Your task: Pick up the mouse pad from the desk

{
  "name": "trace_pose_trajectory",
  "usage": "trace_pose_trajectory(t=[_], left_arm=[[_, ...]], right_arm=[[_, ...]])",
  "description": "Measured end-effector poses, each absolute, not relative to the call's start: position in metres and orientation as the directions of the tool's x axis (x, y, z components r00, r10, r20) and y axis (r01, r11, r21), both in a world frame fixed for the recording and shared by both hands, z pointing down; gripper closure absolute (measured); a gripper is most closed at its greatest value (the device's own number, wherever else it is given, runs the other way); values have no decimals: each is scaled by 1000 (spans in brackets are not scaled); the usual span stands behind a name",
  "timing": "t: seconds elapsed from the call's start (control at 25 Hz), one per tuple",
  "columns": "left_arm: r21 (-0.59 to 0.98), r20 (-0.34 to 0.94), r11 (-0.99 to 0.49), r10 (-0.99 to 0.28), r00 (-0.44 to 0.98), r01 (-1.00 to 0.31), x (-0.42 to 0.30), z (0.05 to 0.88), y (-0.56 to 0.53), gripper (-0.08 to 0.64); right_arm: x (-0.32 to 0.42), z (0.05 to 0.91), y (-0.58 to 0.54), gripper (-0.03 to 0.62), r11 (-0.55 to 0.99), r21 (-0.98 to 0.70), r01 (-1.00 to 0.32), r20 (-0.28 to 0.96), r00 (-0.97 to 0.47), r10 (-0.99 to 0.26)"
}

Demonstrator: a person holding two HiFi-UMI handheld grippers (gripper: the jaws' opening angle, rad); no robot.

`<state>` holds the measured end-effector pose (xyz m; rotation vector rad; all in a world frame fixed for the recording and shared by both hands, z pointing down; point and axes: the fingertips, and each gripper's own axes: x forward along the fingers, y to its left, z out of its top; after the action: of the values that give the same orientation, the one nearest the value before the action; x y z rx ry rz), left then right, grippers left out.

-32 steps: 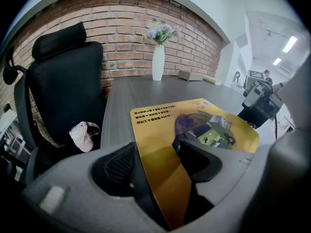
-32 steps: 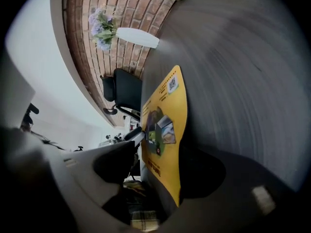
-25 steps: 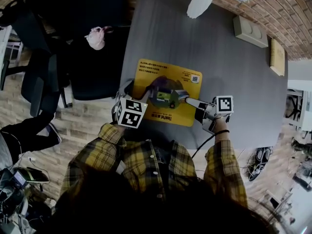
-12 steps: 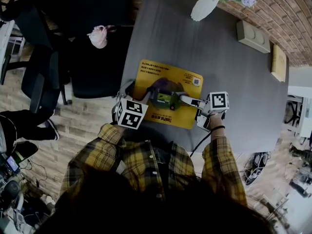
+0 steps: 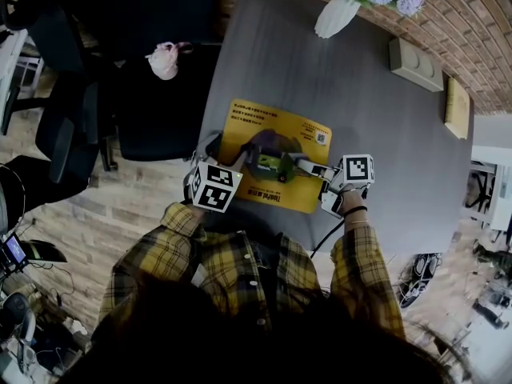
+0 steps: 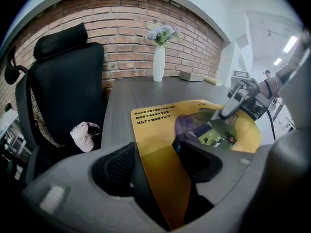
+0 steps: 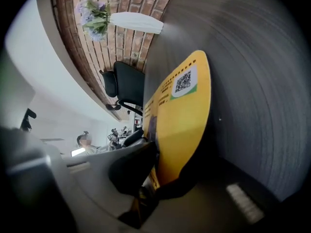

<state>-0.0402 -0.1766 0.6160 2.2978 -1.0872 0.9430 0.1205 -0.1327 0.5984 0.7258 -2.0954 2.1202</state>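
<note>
my left claw [image 5: 240, 160] is clenched on the yellow mouse pad's [image 5: 276, 130] near left corner, my right claw [image 5: 310, 167] has just closed onto its right edge, near side curling off the dark table [image 5: 376, 118], white vase [image 5: 334, 13] beyond.

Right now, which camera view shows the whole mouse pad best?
The head view: from above, nearly the whole mouse pad shows, outline and print. The left gripper view shows it slanted and partly covered. The right gripper view shows only a curved part with its QR code.
</note>
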Motion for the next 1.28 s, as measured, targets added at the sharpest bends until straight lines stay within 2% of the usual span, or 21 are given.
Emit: trace_pose_trajectory(t=[0.68, 0.8, 1.28], left_arm=[[87, 732, -584, -512, 449, -807, -43, 609, -181, 262], [78, 719, -581, -530, 449, -810, -44, 601, -182, 262], [42, 641, -561, -620, 453, -827, -47, 555, -185, 268]], right_arm=[[114, 571, -133, 578, 11, -933, -361, 342, -892, -297], [108, 556, -133, 578, 69, -940, -334, 299, -906, -300], [96, 504, -122, 578, 250, -891, -380, 299, -904, -305]])
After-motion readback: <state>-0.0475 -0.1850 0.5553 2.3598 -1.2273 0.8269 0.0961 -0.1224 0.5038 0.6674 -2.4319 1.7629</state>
